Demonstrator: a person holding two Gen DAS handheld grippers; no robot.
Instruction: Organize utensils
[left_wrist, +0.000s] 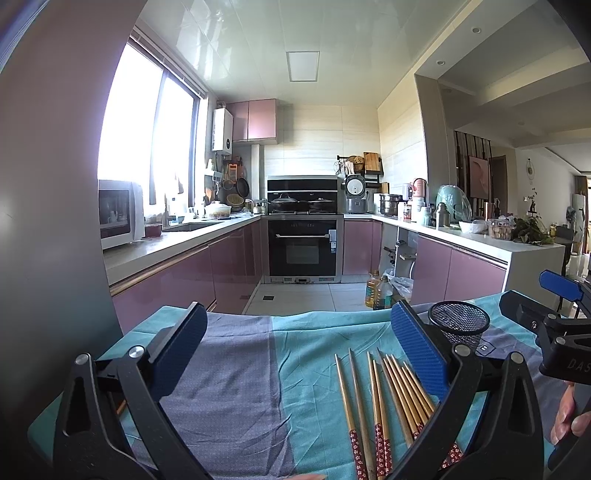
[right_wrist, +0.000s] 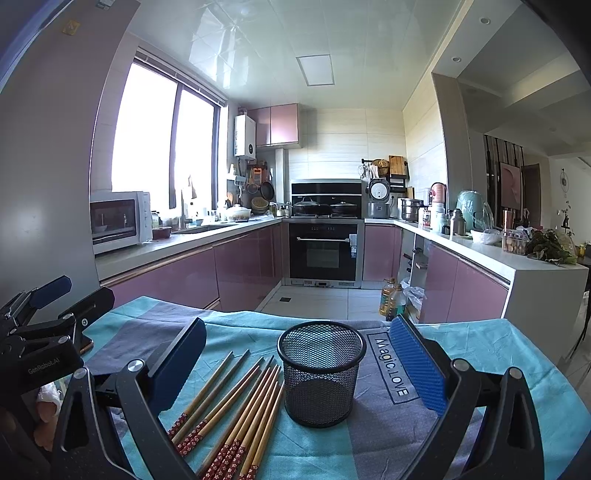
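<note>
— Chopsticks lie loose on the cloth, a fanned bundle of wooden sticks with red flowered ends, tips pointing away toward the kitchen. Where does the holder stand?

— Black mesh cup stands upright just to the right of the chopsticks, very near the closest sticks; whether it touches them cannot be told. It looks empty inside. Beside it the cloth carries a printed label reading "Magic.LOVE".

— And the right gripper?

— Its jaws are spread wide, nothing between the pads; the cup and most of the chopsticks sit in the gap in front of it, untouched.

— The left gripper?

— Also wide apart and holding nothing. From its camera the chopsticks lie toward its right finger, which hides part of them, and the mesh cup shows just behind that finger. Bare striped cloth fills most of the gap.

— Anything else close by?

— A person's hand at the right edge of the left view, on the other gripper's handle. Two oil bottles stand on the floor beyond the table.
</note>
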